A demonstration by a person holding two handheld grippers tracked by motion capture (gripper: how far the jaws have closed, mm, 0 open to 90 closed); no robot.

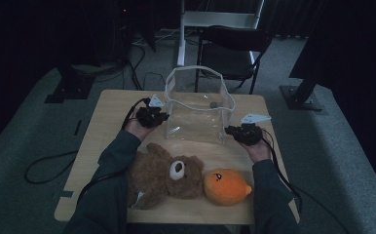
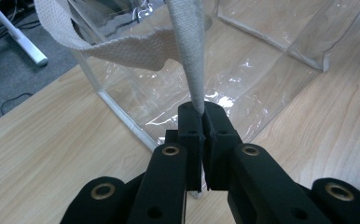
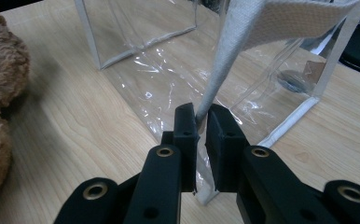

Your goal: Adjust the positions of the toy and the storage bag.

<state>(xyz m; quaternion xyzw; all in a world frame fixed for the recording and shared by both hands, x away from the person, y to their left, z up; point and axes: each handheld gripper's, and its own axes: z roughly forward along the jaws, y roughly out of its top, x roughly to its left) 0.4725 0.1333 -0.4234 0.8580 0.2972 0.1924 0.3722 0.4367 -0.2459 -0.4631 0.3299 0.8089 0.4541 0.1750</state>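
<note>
Clamping each webbing handle [image 2: 187,51], left gripper [image 1: 152,116] and right gripper [image 1: 243,132] spread the centre-frame clear bag [image 1: 198,109] open for toys.

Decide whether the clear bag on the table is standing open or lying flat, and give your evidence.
Standing open. The clear bag sits upright, walls spread, mouth gaping; the left gripper and right gripper each pinch a side by its white strap.

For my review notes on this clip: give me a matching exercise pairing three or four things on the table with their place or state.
Things:
1. clear plastic bag
2. brown teddy bear
3. orange round plush toy
4. left gripper

Places or states:
A. shut on a white woven strap
B. lying at the near edge, beside the person's left sleeve
C. standing open between both grippers
D. right of the bear

Pairs: 1-C, 2-B, 3-D, 4-A
</note>
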